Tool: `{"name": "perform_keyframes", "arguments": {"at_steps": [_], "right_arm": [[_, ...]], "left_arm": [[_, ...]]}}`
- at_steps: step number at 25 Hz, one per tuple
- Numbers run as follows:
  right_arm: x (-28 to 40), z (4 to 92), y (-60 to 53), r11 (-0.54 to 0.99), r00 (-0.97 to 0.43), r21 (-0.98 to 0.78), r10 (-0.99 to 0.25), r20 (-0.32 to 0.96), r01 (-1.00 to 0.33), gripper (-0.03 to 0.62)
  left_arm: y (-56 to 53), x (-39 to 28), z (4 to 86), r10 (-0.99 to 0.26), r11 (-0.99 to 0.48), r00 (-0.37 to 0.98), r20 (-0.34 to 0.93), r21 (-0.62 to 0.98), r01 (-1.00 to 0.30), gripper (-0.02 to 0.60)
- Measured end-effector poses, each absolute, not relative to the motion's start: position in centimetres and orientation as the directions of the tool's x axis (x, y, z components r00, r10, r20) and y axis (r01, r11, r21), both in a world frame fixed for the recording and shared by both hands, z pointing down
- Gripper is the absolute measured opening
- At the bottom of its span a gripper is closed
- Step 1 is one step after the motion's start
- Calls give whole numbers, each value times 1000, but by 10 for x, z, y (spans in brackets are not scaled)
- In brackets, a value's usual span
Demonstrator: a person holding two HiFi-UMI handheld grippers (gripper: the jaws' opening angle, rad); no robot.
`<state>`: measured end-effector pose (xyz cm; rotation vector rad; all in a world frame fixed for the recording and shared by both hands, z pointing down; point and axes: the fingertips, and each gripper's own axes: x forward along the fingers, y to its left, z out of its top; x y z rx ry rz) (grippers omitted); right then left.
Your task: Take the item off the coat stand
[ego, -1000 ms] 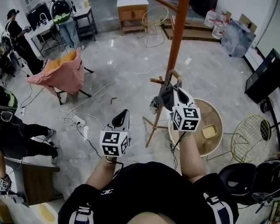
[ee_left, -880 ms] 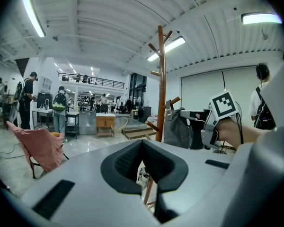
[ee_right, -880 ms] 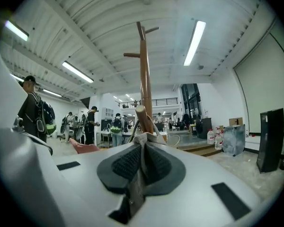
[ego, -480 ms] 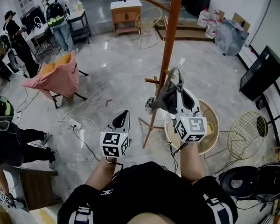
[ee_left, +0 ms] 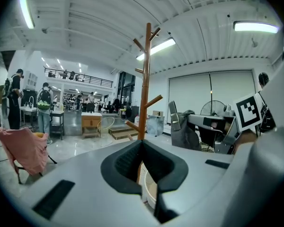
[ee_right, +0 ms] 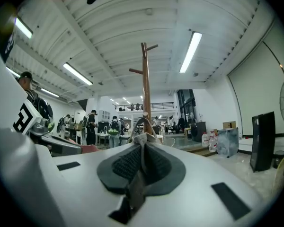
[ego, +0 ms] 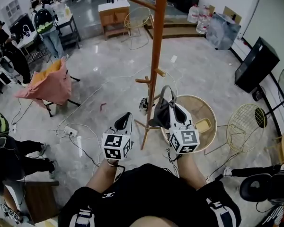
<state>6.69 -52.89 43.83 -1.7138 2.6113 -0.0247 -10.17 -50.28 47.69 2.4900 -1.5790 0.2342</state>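
Note:
The wooden coat stand (ego: 156, 56) rises in the middle of the head view, its short pegs bare. A grey bag (ego: 162, 113) with a looped strap (ego: 166, 91) hangs just right of the pole, clear of the pegs. My right gripper (ego: 173, 110) is shut on the bag's fabric. In the right gripper view the grey cloth (ee_right: 136, 186) is pinched between the jaws of that gripper (ee_right: 141, 149), with the stand (ee_right: 146, 79) behind. My left gripper (ego: 124, 118) sits lower left of the pole, shut and empty (ee_left: 142, 144). In its view the bag (ee_left: 182, 132) shows to the right of the stand (ee_left: 146, 79).
A round wicker table (ego: 206, 112) stands right of the stand's base, a wire chair (ego: 246, 126) beyond it. Cables and a power strip (ego: 70, 130) lie on the floor at left. A pink-draped chair (ego: 49, 84), people at benches and a black screen (ego: 258, 65) ring the area.
The bag's strap has come off the lower peg. My right gripper has drawn the bag back and down, away from the pole. The left gripper stays put.

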Motion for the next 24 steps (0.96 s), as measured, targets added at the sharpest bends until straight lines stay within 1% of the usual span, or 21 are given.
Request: {"name": "perform_keyframes", "arguments": {"at_steps": [3, 24], "right_arm": [[73, 447, -524, 391, -391, -23, -920, 8, -920, 28], [82, 443, -506, 370, -370, -46, -929, -3, -928, 28]], "left_arm": [[-503, -94, 479, -872, -429, 433, 227, 70, -901, 12], [-492, -86, 476, -859, -455, 455, 234, 57, -888, 12]]}}
